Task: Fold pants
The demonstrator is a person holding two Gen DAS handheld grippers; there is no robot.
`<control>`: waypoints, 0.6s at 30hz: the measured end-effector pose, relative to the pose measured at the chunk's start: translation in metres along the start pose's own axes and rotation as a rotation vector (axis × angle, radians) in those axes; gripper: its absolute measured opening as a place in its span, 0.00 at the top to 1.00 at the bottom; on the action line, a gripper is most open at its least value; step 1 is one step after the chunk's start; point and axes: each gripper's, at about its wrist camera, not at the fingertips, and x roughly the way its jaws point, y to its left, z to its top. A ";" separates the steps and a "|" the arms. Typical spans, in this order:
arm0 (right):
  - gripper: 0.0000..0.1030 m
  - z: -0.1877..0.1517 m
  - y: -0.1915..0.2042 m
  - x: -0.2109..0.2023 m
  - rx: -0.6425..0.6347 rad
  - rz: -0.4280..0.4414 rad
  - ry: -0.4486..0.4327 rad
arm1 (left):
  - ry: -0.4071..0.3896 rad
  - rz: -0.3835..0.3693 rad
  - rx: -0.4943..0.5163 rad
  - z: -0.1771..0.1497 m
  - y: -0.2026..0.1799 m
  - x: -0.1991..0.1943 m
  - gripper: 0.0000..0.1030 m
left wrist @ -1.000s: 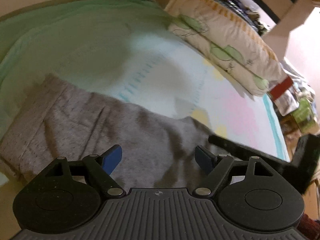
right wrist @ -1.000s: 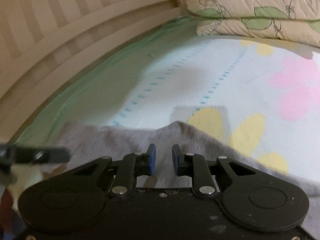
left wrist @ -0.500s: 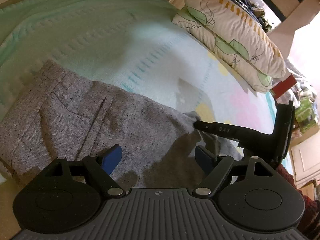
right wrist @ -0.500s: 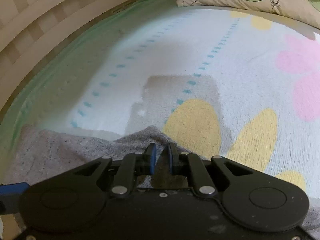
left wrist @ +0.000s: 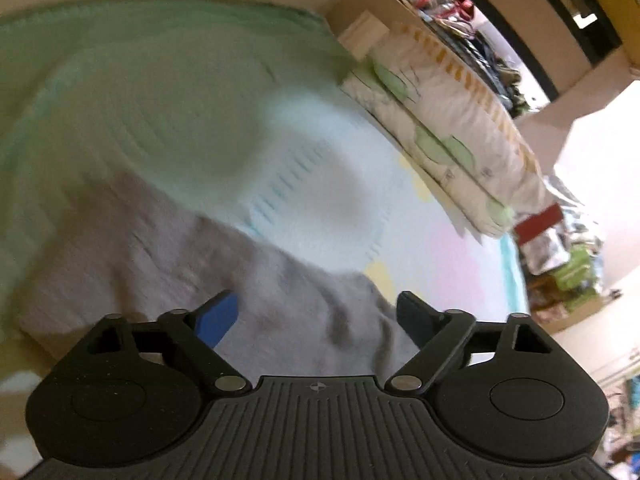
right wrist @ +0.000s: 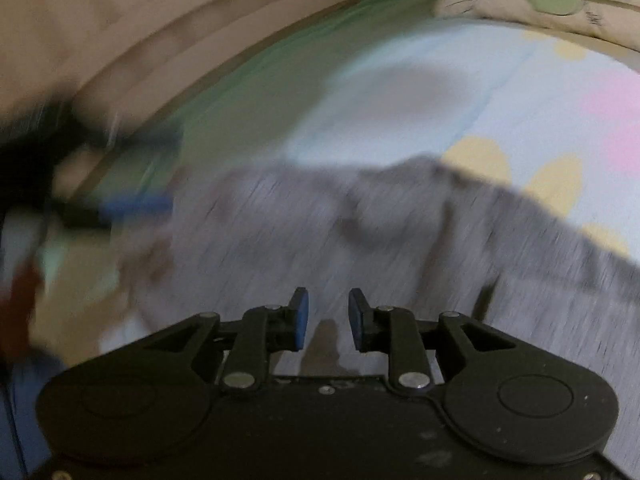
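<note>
The grey pants (left wrist: 168,264) lie folded on the bed, blurred in both views. They fill the lower middle of the right wrist view (right wrist: 360,240). My left gripper (left wrist: 316,316) is open wide and empty, hovering above the pants. My right gripper (right wrist: 328,318) is open with a narrow gap and holds nothing, raised above the cloth. The left gripper also shows as a dark blur with a blue pad at the left of the right wrist view (right wrist: 120,208).
The bed sheet (left wrist: 340,208) is pale blue with yellow and pink flowers and a green border. Two stacked pillows (left wrist: 452,140) lie at the head of the bed. A striped wall (right wrist: 160,32) runs along the far side. Clutter (left wrist: 560,256) sits beyond the bed.
My right gripper has let go of the pants edge, opened a little and pulled back and up. My left gripper has lifted and swung; the right gripper has left its view.
</note>
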 end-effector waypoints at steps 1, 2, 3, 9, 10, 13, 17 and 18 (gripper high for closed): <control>0.75 -0.006 0.004 0.000 -0.010 0.012 0.021 | -0.009 0.020 0.010 0.007 0.003 -0.006 0.14; 0.75 -0.012 0.007 0.003 -0.015 0.019 0.041 | -0.014 0.033 0.014 0.014 0.009 -0.013 0.14; 0.74 -0.017 0.009 0.005 -0.015 0.026 0.064 | -0.011 0.037 0.007 0.020 0.015 -0.018 0.14; 0.70 -0.035 0.014 0.011 -0.005 0.041 0.096 | 0.045 0.107 0.000 0.034 0.051 -0.037 0.08; 0.70 -0.033 0.012 0.011 0.007 0.047 0.102 | 0.060 0.122 0.005 0.032 0.055 -0.038 0.08; 0.70 -0.031 0.008 0.013 0.011 0.058 0.118 | 0.114 0.142 -0.016 0.020 0.073 -0.039 0.08; 0.70 -0.027 0.013 0.021 -0.009 0.057 0.126 | 0.190 0.143 -0.058 0.001 0.094 -0.036 0.07; 0.69 -0.027 0.013 0.021 -0.011 0.057 0.127 | 0.204 0.137 -0.073 -0.003 0.098 -0.034 0.07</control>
